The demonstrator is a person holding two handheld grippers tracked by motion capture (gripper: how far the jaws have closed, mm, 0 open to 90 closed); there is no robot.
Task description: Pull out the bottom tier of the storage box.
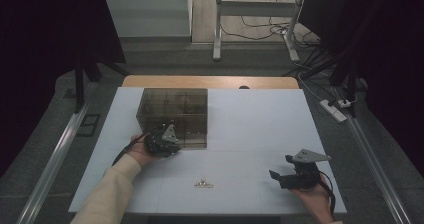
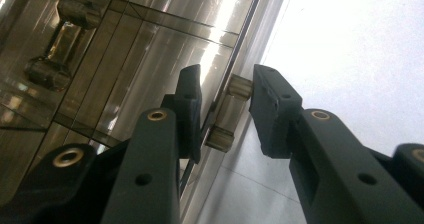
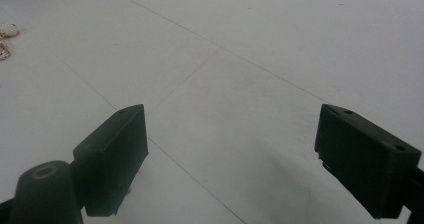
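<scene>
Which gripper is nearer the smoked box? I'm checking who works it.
Left. The left gripper is at the smoked box, its front; the right gripper rests far off.

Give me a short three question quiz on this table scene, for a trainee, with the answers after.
1. True or false: the left gripper has its jaws around a small handle on the smoky clear box.
2. How do the right gripper's jaws stand? A wide apart, nothing between; B shut on the box.
3. What lies on the white table between the two hands?

Key: 1 true. 2 A. 3 a small gold-coloured trinket.
</scene>
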